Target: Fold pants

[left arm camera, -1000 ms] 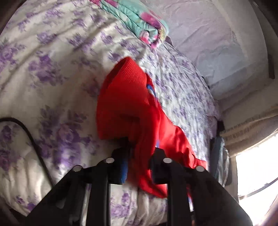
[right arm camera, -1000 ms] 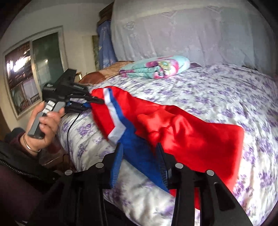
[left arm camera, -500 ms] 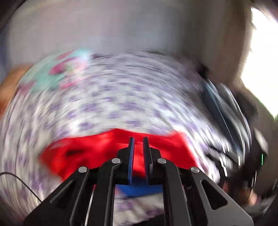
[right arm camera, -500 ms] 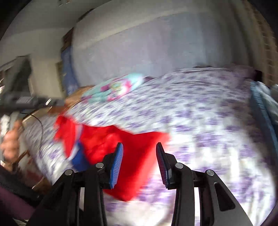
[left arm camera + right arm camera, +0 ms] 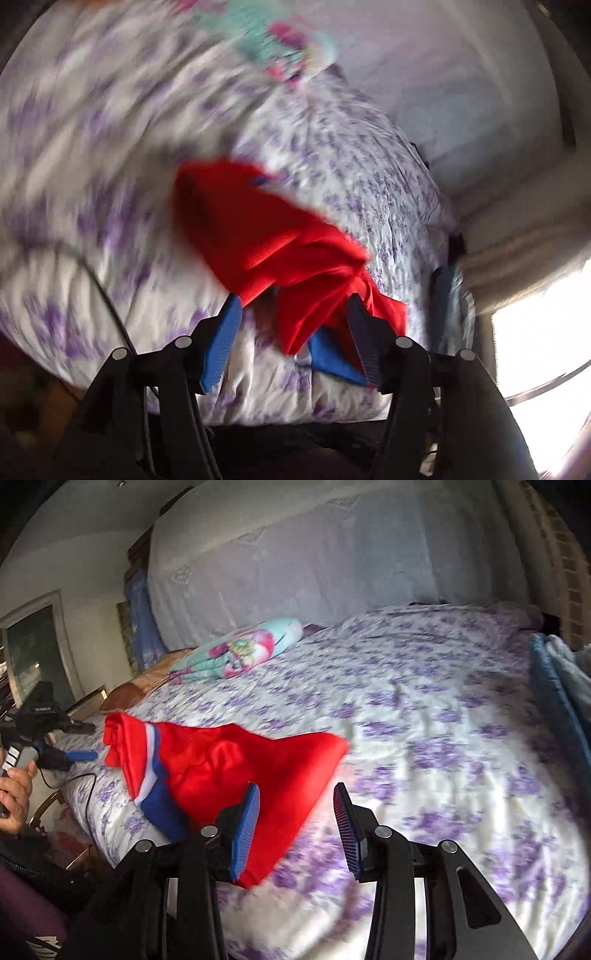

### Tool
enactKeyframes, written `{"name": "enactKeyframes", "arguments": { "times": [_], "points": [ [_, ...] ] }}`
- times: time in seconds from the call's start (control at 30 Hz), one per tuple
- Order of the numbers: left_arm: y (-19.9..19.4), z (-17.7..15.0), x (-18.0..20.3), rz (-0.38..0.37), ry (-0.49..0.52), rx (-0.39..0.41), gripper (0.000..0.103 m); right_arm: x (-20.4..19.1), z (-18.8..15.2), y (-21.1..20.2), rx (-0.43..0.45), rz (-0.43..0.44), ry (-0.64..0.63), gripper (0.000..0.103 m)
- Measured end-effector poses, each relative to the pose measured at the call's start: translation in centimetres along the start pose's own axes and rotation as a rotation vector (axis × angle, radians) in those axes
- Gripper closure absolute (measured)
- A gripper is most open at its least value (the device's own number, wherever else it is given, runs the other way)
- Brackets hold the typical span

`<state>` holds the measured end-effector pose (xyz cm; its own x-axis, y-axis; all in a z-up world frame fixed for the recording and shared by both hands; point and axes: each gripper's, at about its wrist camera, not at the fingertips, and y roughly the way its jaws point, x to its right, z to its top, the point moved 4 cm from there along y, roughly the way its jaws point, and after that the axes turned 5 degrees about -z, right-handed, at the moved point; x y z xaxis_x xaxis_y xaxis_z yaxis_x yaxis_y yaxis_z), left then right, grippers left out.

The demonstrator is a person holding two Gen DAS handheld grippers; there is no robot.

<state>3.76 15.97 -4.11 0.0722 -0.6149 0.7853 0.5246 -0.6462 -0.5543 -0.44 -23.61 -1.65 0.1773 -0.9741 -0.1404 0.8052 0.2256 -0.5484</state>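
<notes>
Left gripper [image 5: 291, 332] opening, nothing clamped, so our pants [image 5: 266, 236] drop onto the bed [image 5: 110, 110] | right gripper [image 5: 295, 827] parted, empty, over pants' near corner, ready to smooth | pants bunched at bed's near edge; fold unfinished, we judge

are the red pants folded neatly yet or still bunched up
Bunched up. The red pants lie rumpled on the bed, one end in a twisted heap with the blue and white stripe showing.

A home bedroom: floral-sheeted bed [image 5: 424, 709], folded quilt [image 5: 240, 650], window [image 5: 33, 653]
</notes>
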Motion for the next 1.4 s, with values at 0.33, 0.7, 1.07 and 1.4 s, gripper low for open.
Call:
{"name": "enactKeyframes", "arguments": {
  "times": [0.33,0.7,1.07,1.4],
  "points": [
    [1.4,0.1,-0.3,-0.197,-0.212,0.157,0.015,-4.1,-0.1,0.0,-0.002,0.019,-0.102,0.056],
    [3.7,1.5,-1.2,-0.250,-0.359,0.210,0.011,-3.2,-0.7,0.6,-0.040,0.004,-0.064,0.054],
    [3.0,6.6,-5.2,-0.187,-0.425,0.274,0.067,-3.0,-1.0,0.5,-0.031,0.000,-0.068,0.054],
    [2.1,6.1,1.9,0.007,-0.051,0.279,0.076,-1.7,-0.3,-0.5,0.005,-0.029,-0.048,0.054]
  ]
}}
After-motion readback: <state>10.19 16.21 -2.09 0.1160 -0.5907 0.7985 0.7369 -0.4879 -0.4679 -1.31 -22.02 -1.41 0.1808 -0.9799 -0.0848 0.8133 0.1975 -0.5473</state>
